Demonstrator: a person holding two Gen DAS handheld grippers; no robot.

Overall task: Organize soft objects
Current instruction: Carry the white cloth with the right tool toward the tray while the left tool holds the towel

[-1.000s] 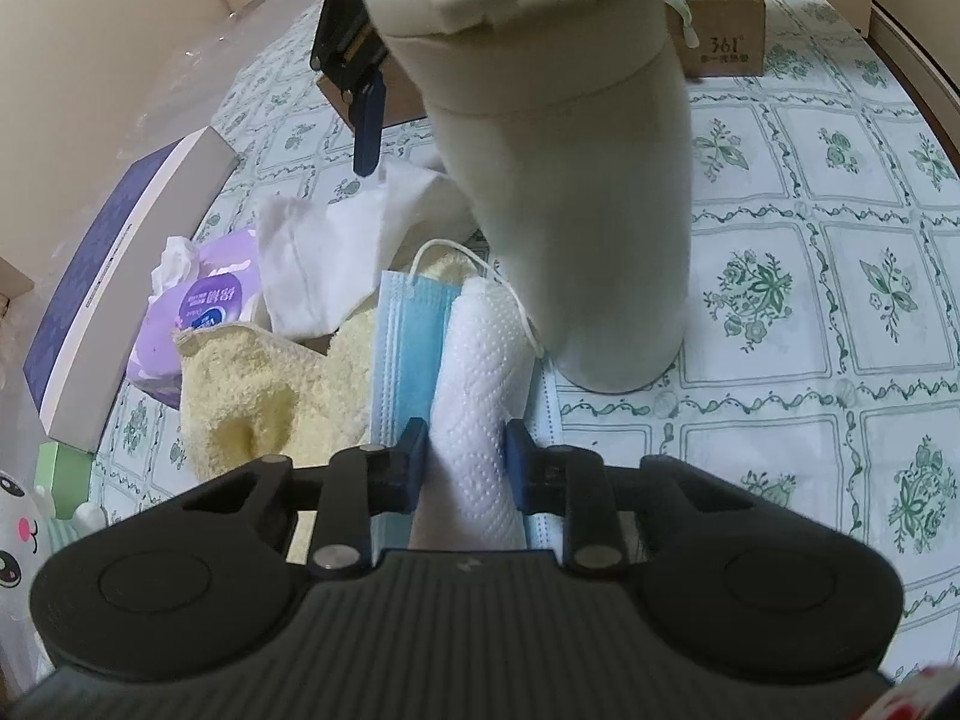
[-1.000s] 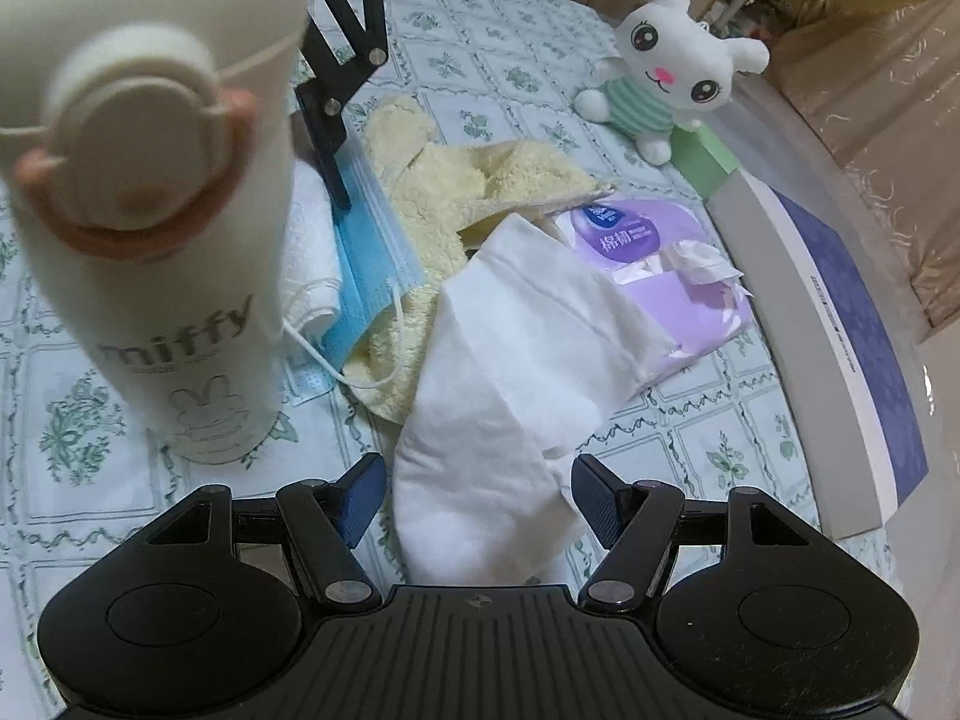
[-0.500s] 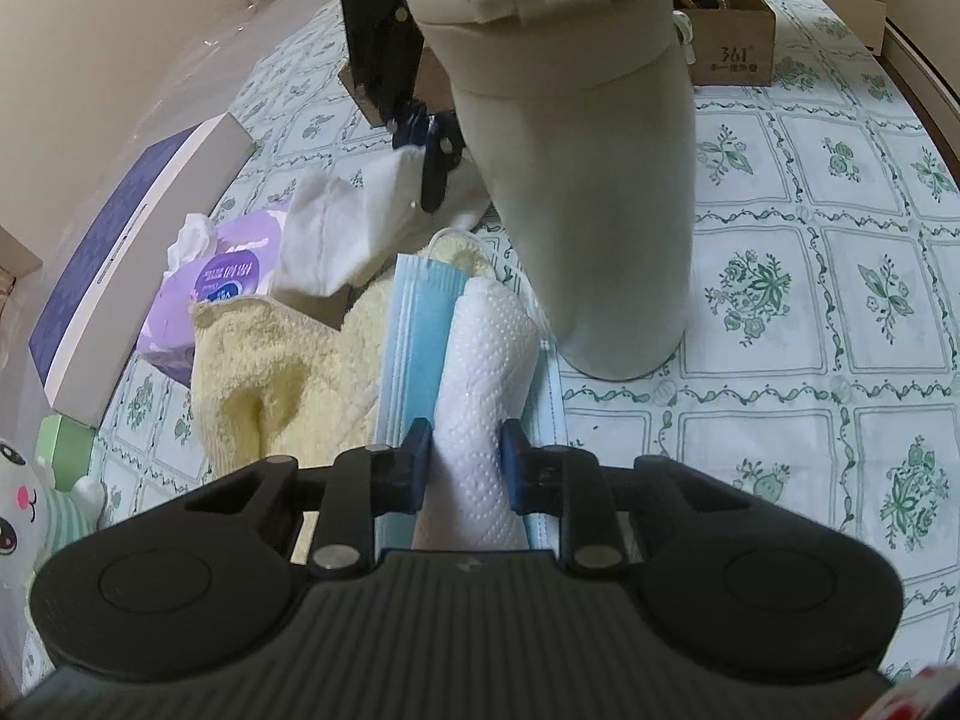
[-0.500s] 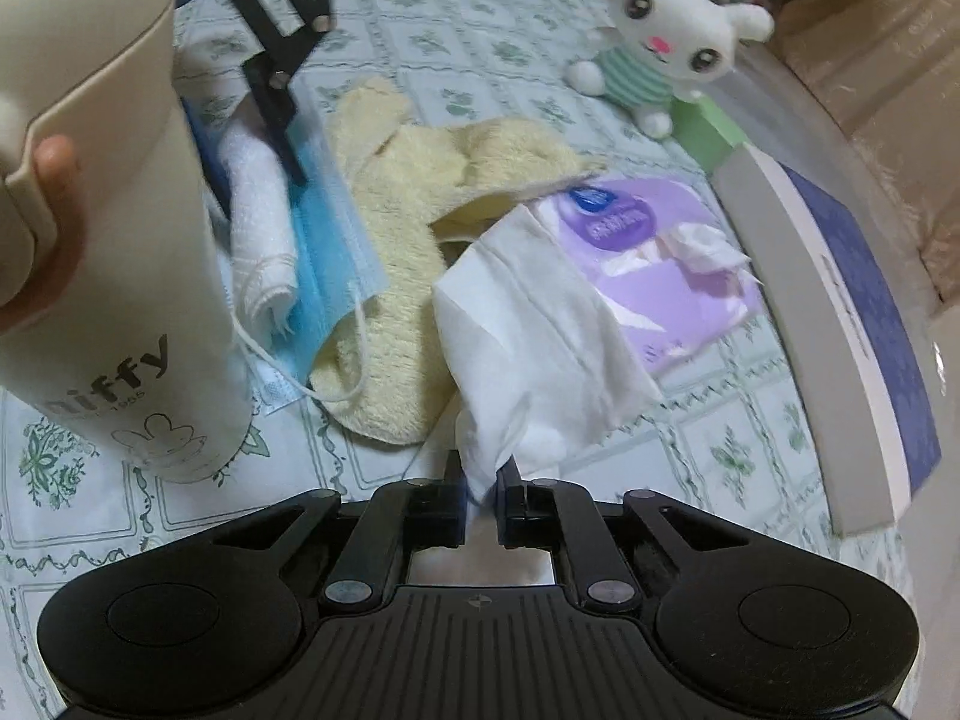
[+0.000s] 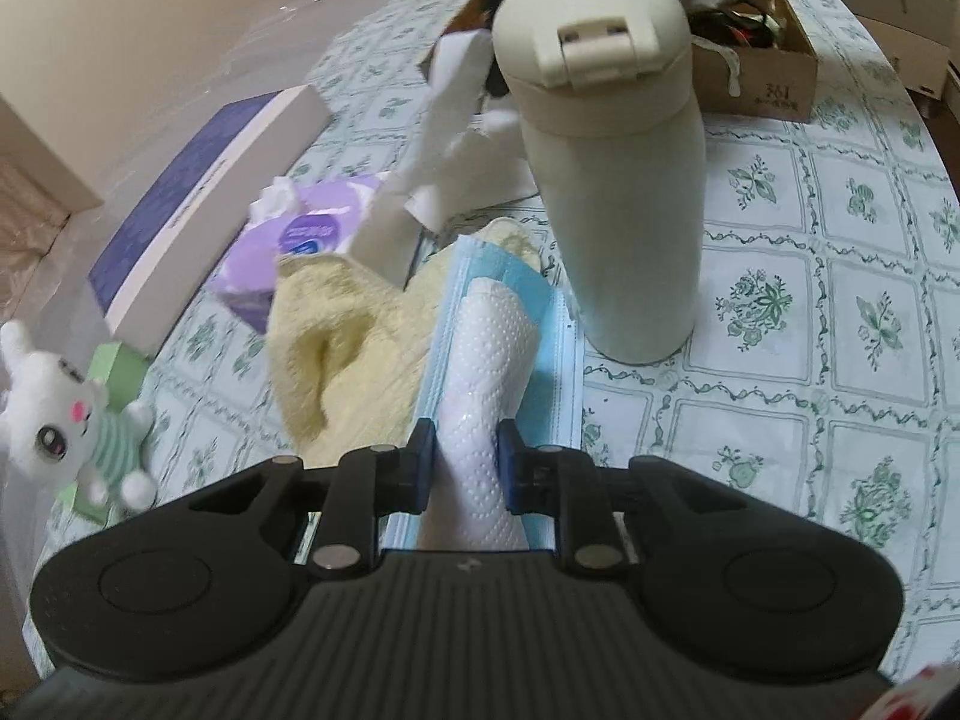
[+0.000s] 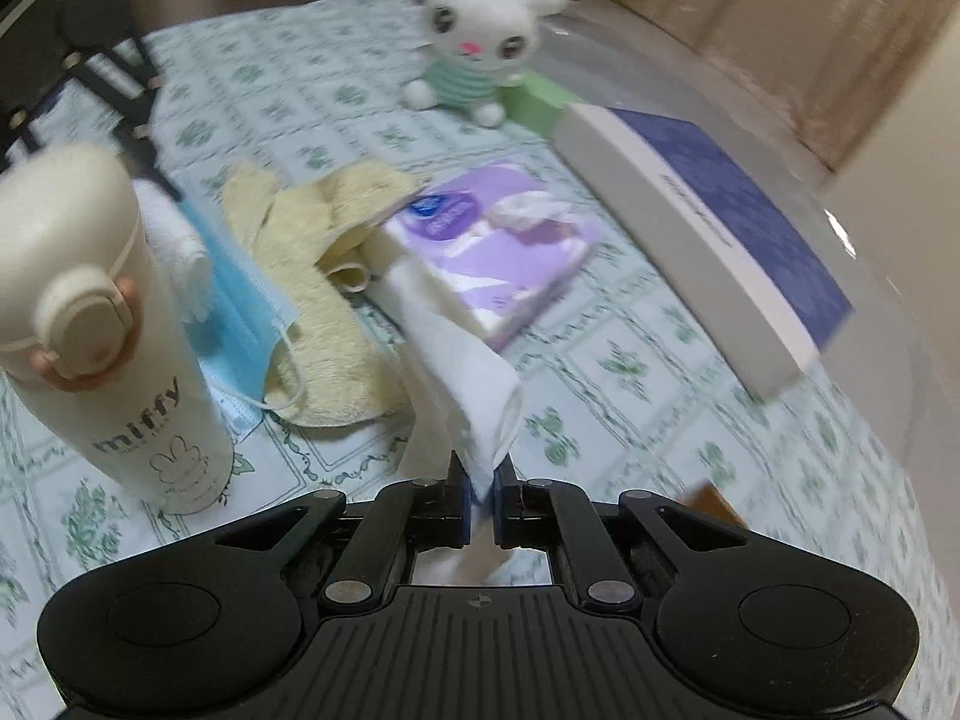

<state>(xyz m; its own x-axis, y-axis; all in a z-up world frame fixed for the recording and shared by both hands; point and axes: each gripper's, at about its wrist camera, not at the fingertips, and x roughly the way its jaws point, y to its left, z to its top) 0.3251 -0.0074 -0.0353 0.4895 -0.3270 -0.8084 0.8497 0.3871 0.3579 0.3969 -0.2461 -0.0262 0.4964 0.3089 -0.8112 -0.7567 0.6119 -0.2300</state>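
Note:
My left gripper [image 5: 461, 455] is shut on a rolled white paper towel [image 5: 492, 348] that lies along a blue face mask [image 5: 522, 294], itself on a yellow fluffy towel [image 5: 336, 348]. My right gripper [image 6: 480, 492] is shut on a white cloth [image 6: 462, 360], which hangs lifted off the table; in the left wrist view that cloth [image 5: 438, 168] dangles beyond the pile. A purple tissue pack [image 6: 504, 246] lies beside the yellow towel [image 6: 312, 252]. A white plush rabbit [image 6: 480, 42] sits at the far side.
A tall cream bottle [image 5: 606, 168] stands upright right beside the mask, close to both grippers. A long blue and white box [image 6: 708, 228] lies along the table edge. A cardboard box [image 5: 762, 72] with clutter sits behind the bottle. The patterned tablecloth [image 5: 840, 312] covers the table.
My right gripper closed on the white cloth and lifted it off the table. My left gripper stayed shut on the paper towel roll and rose a little.

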